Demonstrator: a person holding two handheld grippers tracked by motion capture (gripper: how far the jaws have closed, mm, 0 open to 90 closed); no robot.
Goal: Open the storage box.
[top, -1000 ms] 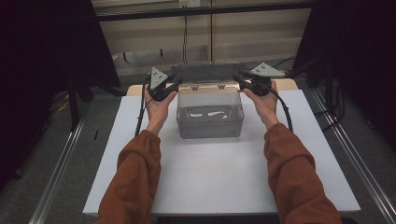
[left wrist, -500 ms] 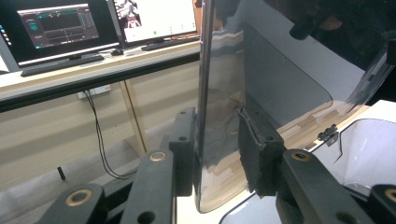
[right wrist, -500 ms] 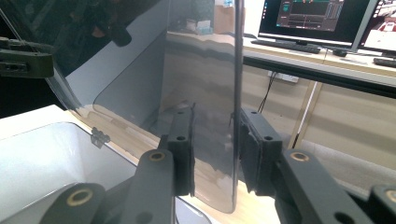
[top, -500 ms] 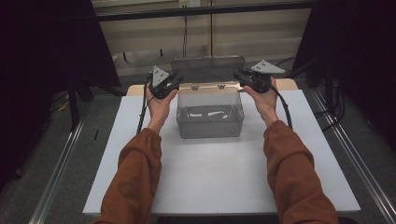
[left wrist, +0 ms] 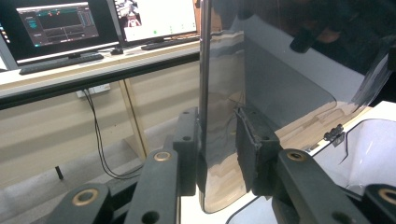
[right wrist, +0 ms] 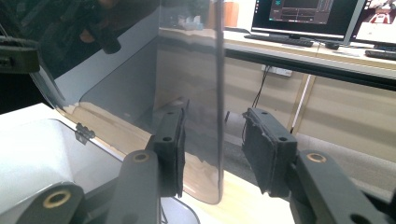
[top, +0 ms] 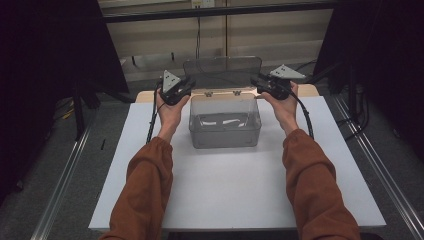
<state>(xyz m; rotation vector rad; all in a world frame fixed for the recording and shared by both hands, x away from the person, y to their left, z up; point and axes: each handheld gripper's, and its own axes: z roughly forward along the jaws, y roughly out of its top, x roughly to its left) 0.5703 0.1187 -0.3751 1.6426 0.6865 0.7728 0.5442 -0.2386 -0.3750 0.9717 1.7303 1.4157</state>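
Both hands (top: 170, 107) at raised lid (top: 222, 70)

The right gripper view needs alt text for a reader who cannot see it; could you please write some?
The upright edge of a clear, grey-tinted plastic box lid stands between the right gripper's two black fingers, which have just been opening and leave a gap on one side. Behind are a wooden desk with monitors.

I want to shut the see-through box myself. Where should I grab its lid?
Grab the lid by its thin side edges, one gripper from each side. It stands upright on back hinges, so both edges stick out free. The left gripper already pinches one; the right gripper straddles the other.
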